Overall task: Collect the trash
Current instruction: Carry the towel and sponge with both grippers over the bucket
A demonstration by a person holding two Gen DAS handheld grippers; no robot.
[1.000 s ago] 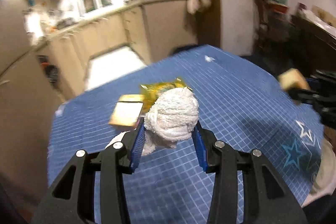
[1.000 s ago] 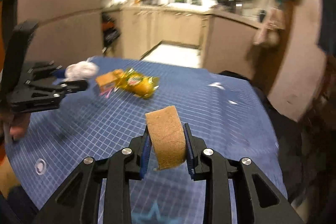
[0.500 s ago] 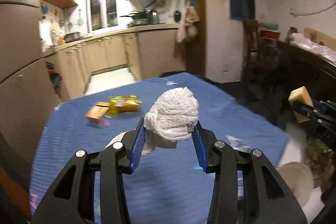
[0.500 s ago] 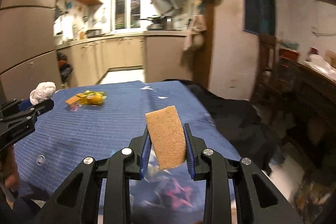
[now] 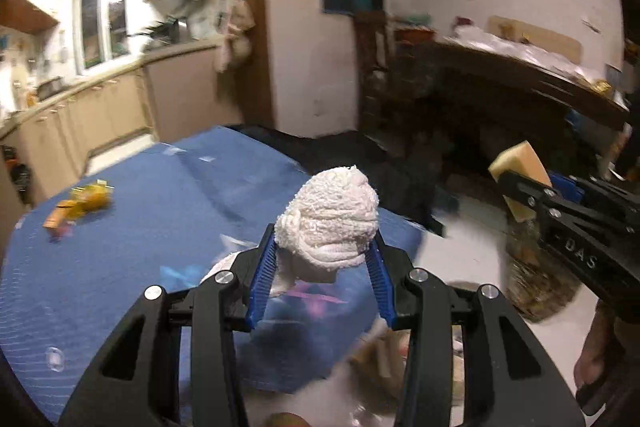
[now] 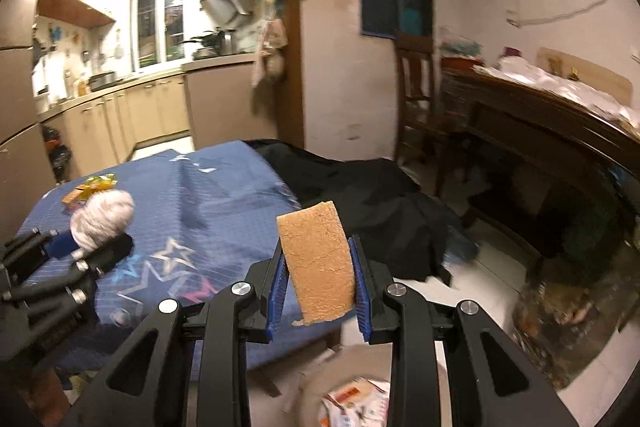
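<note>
My left gripper (image 5: 323,259) is shut on a crumpled white towel wad (image 5: 332,223), held past the near edge of the blue-clothed table (image 5: 120,227). It also shows in the right wrist view (image 6: 100,247) with the wad (image 6: 103,219). My right gripper (image 6: 318,283) is shut on a tan sponge (image 6: 318,263), also seen in the left wrist view (image 5: 518,167). A yellow wrapper (image 5: 92,199) and an orange card (image 5: 56,219) lie on the table's far left. Below the grippers a bin with paper trash (image 6: 356,399) shows, blurred.
A black cloth heap (image 6: 360,187) lies on the floor beyond the table. A dark wooden sideboard (image 6: 560,147) and a chair (image 6: 416,87) stand at the right. Kitchen cabinets (image 6: 132,115) line the back left. A patterned mat (image 6: 560,319) lies on the floor at right.
Both grippers have swung right and back off the table, still holding the towel wad and the sponge. The bin with trash has come into view below them.
</note>
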